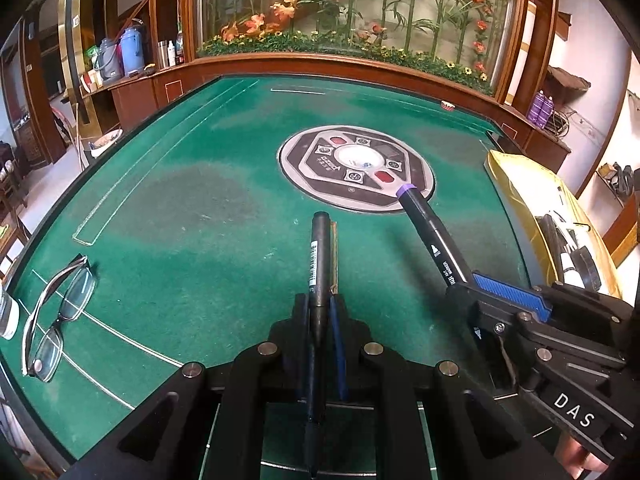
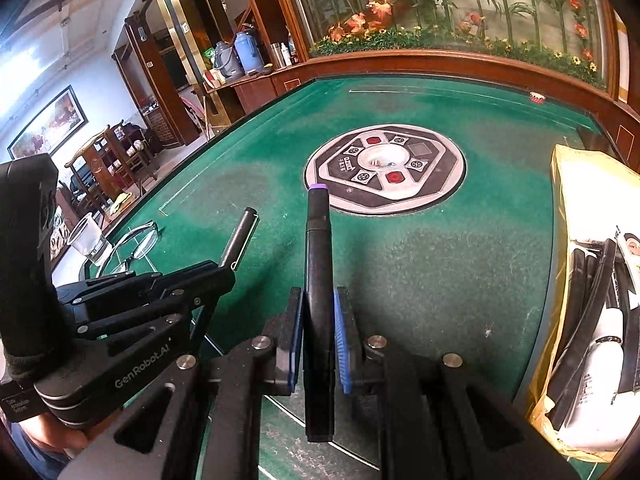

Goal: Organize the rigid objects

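- Left gripper (image 1: 320, 304) was clamped on a slim black pen (image 1: 318, 264), held lengthwise between the pads, tip pointing out over the green felt table (image 1: 200, 200).
- Right gripper (image 2: 318, 312) was clamped on a thick black marker (image 2: 318, 264) with a purple end cap, also held lengthwise; the blue pads (image 2: 342, 344) pressed on its flat sides.
- Both pens were off the felt and side by side near the table's front edge, short of the round centre console (image 2: 384, 168).
- A yellow bag (image 2: 576, 184) sat at the right edge, already holding dark and white items. I took it for the drop target; that was a guess from the layout.
- Risk: both grips ran along the pen axis. With little pad contact on the slim pen's round barrel, a tilt could have let it slide out forward.
- Risk: the two grippers sat close together. Swinging the left one toward the bag could have knocked the marker or the right gripper's housing.
- Risk: the bag mouth looked soft and crowded. A pen dropped at the rim could have bounced onto the felt and rolled.
- Risk: glasses (image 1: 56, 316) lay on the felt at the left, with a clear cup (image 2: 90, 240) near them. A wide left-hand swing could have clipped either.
- Whether the slim pen was capped I couldn't tell.
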Demonstrator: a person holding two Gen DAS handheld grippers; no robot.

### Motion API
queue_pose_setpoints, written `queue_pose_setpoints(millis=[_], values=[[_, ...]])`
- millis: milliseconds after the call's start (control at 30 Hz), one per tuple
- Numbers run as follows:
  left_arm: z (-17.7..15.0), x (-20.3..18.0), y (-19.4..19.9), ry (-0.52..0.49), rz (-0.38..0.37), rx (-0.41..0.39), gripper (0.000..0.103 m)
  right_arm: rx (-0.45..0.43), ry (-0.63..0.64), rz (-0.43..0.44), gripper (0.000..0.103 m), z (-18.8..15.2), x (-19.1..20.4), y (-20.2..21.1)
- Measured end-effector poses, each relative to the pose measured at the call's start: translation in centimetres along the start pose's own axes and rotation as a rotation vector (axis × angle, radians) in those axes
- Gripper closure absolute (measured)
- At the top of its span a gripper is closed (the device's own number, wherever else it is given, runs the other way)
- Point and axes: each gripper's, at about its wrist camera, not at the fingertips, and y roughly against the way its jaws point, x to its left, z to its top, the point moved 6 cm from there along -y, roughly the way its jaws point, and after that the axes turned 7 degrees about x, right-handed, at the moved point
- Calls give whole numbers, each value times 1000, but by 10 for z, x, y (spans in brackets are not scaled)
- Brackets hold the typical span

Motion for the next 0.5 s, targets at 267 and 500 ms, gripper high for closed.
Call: queue_pose_setpoints(millis=[267,500], values=[[0,-3,8,-19,31,-24,93,-13,4,11,89,-3,2,5],[1,-16,14,-62,53,-43,92,-29,-3,20,89,-5,0,12]])
